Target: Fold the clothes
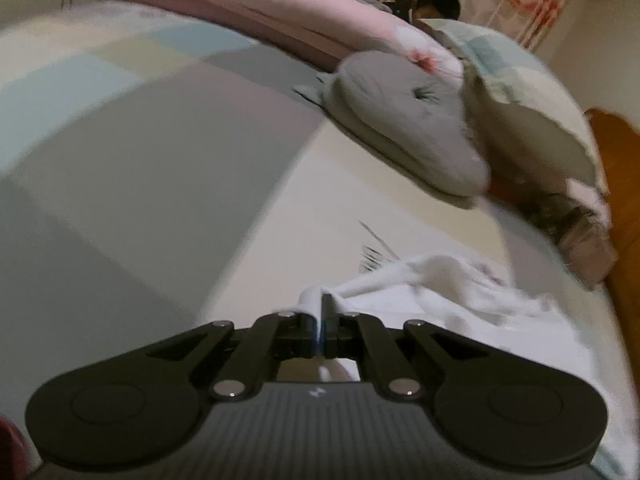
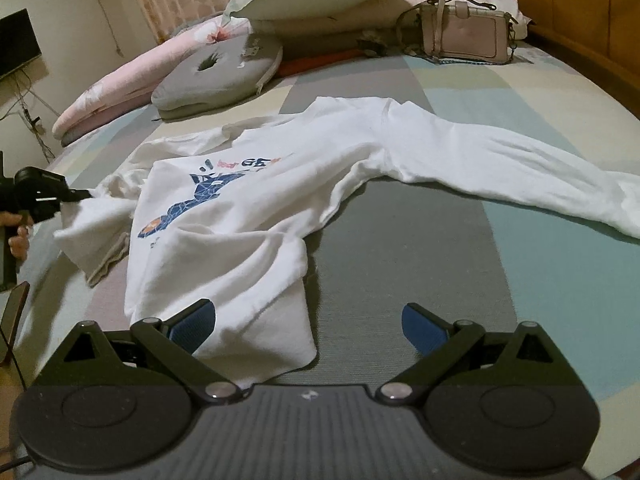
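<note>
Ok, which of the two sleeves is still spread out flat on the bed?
The right-hand sleeve in the right wrist view, stretched out flat across the bed. The other sleeve is bunched up at the left, where the left gripper has its jaws shut on it.

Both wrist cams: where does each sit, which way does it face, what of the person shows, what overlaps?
Left wrist: on the left gripper, facing along the bed; jaws shut on the white sweatshirt; no hand visible.
Right wrist: on the right gripper, open, low over the bed, facing the headboard; the person's hand holding the left gripper shows far left.
Shared: sweatshirt, grey cushion, bedsheet.
</note>
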Available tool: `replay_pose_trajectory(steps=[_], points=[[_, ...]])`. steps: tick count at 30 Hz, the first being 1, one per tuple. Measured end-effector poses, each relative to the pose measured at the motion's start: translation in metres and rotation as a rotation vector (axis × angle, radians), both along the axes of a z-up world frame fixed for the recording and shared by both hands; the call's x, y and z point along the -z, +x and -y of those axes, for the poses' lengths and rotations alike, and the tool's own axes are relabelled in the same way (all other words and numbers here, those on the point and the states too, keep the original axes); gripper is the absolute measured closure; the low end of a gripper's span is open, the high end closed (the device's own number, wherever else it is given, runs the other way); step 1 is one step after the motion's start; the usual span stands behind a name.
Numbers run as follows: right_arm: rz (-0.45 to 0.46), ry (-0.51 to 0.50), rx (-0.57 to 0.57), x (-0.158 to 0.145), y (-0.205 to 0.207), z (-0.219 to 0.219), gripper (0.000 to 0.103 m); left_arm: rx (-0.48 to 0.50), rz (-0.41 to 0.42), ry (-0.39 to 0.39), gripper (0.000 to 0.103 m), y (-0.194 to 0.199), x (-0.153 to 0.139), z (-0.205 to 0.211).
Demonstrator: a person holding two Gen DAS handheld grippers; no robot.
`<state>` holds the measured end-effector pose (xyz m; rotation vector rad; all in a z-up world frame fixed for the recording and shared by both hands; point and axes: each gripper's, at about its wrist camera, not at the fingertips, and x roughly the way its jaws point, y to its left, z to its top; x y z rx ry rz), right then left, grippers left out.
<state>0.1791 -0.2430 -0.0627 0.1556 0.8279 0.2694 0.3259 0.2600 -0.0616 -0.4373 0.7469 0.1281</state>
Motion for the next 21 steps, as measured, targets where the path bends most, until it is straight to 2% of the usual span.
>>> replay_pose_trajectory(steps=[6,11,14,17,21], points=[[-0.003,-0.019,0.013,0.001,0.003,-0.001,0.001,0.003,-0.011,0.118,0.101,0.023,-0.002,-0.015],[-0.002,-0.025,-0.001,0.0,0.005,-0.005,0.001,0.062,-0.087,0.173,0.098,0.025,0.009,-0.009],[0.007,-0.027,-0.008,-0.002,0.005,-0.007,0.001,0.091,-0.116,0.165,0.094,0.017,0.008,-0.013],[0.016,-0.006,-0.012,-0.005,0.004,-0.006,0.001,0.094,-0.144,0.175,0.089,0.01,-0.001,-0.016],[0.03,0.039,-0.032,-0.011,0.004,-0.004,0.001,0.114,-0.126,0.213,0.082,-0.006,-0.024,-0.012]])
